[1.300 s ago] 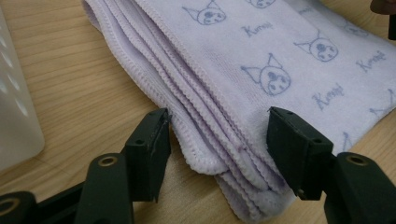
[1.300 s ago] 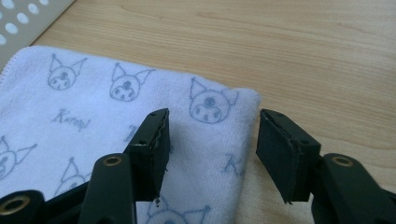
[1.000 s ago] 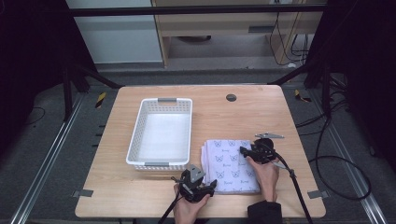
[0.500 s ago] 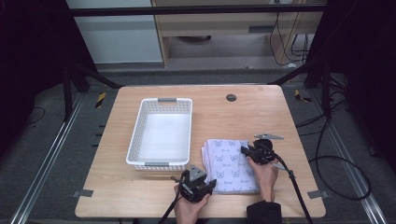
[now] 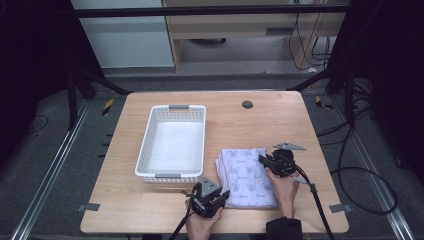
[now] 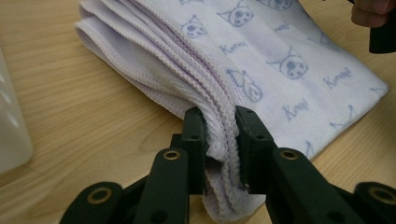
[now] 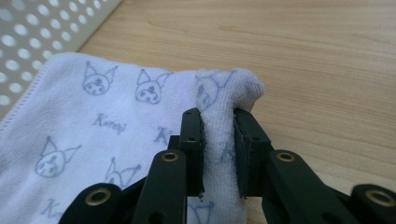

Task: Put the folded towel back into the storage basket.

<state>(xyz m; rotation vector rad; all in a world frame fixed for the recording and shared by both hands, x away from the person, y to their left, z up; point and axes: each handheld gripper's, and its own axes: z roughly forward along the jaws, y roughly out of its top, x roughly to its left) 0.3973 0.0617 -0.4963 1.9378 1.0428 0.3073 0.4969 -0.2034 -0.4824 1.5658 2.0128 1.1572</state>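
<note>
A folded white towel [image 5: 247, 175] printed with cat faces lies on the table right of the basket. My left gripper [image 5: 223, 195] is at its near left corner. In the left gripper view the jaws have just been closing, and the left gripper [image 6: 219, 119] is shut on the towel's [image 6: 280, 60] stacked hemmed edges. My right gripper [image 5: 263, 160] is at the far right part of the towel. Its jaws have also just been closing, and the right gripper [image 7: 218, 119] pinches a raised fold of the towel [image 7: 93, 121].
An empty white perforated basket [image 5: 145, 145] stands left of the towel, its wall showing at the edge of both gripper views [image 6: 9, 135] [image 7: 42, 23]. The wooden table [image 5: 260, 125] has a round grommet [image 5: 247, 104] at the back. Cables trail off the front edge.
</note>
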